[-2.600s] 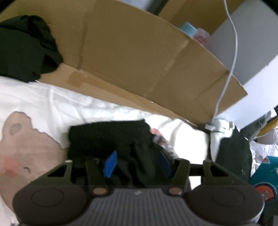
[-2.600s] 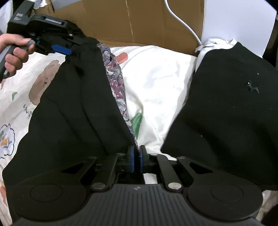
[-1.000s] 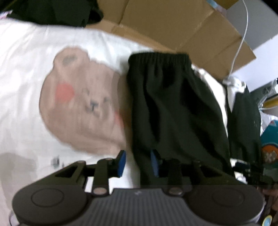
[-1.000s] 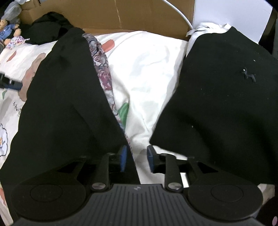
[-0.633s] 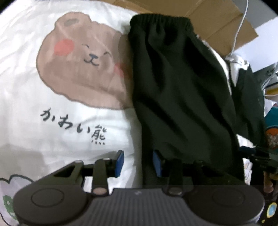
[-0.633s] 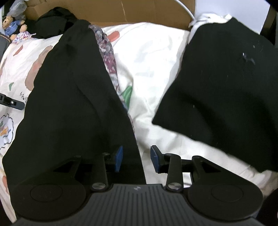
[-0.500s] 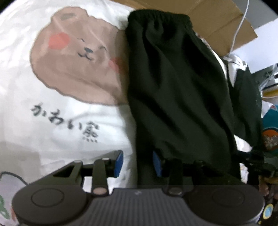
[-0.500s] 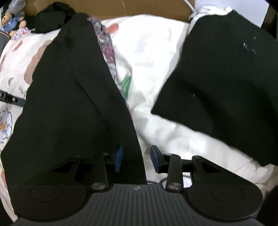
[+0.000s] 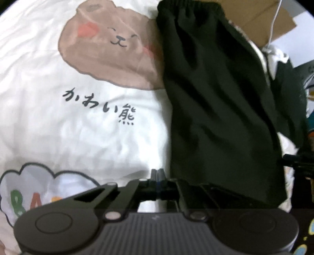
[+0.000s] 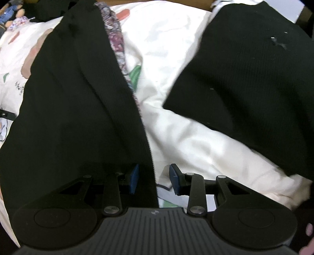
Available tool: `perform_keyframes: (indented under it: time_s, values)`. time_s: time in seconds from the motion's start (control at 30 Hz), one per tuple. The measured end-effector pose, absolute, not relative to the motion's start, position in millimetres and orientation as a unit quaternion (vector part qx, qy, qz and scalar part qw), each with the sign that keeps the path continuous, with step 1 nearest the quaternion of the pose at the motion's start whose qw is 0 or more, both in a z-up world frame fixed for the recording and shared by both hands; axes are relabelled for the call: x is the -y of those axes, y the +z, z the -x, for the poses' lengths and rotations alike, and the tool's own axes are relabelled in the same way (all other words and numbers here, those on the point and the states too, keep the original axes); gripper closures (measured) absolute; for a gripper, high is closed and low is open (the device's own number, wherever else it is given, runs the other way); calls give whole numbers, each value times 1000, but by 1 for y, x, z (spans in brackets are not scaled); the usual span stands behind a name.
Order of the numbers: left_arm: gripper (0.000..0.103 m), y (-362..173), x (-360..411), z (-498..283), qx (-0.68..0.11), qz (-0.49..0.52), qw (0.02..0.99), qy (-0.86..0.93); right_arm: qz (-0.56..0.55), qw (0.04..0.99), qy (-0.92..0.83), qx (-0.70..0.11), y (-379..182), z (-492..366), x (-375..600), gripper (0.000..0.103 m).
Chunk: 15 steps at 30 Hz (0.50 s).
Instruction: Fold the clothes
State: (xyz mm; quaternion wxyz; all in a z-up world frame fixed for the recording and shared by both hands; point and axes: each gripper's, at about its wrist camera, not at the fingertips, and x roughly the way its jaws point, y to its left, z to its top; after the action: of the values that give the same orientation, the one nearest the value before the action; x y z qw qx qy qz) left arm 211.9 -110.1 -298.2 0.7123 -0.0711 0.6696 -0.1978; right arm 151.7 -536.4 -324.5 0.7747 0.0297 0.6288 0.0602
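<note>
Black trousers (image 9: 215, 98) lie lengthwise on a white printed bedsheet (image 9: 98, 137), elastic waistband at the far end. My left gripper (image 9: 157, 173) hovers over the sheet just left of the trousers' near left edge. Its jaws are closing and stand almost together, with nothing visible between them. In the right wrist view the same trousers (image 10: 78, 107) fill the left half. My right gripper (image 10: 154, 179) is open. The trousers' right edge runs between its blue pads (image 10: 134, 178), which do not press on it.
A second black garment (image 10: 255, 68) lies to the right on the sheet. A strip of patterned cloth (image 10: 117, 45) shows under the trousers' right edge. Cardboard (image 9: 255, 17) and a white cable (image 9: 274, 19) stand at the far end. A person's fingertips (image 10: 309, 229) show at the lower right.
My left gripper has drawn back along the trousers' left edge towards their near end, and its jaws have come almost together. The right gripper has stayed open and barely moved.
</note>
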Motion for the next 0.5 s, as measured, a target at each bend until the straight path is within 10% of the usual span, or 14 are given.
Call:
perform_keyframes:
  time_s: [0.17, 0.5]
  values:
    - [48, -293, 112, -194, -672, 61, 708, -208, -34, 782, 64, -618, -296, -138, 543, 64]
    - [49, -306, 119, -164, -685, 57, 692, -221, -27, 788, 56, -612, -284, -103, 547, 64]
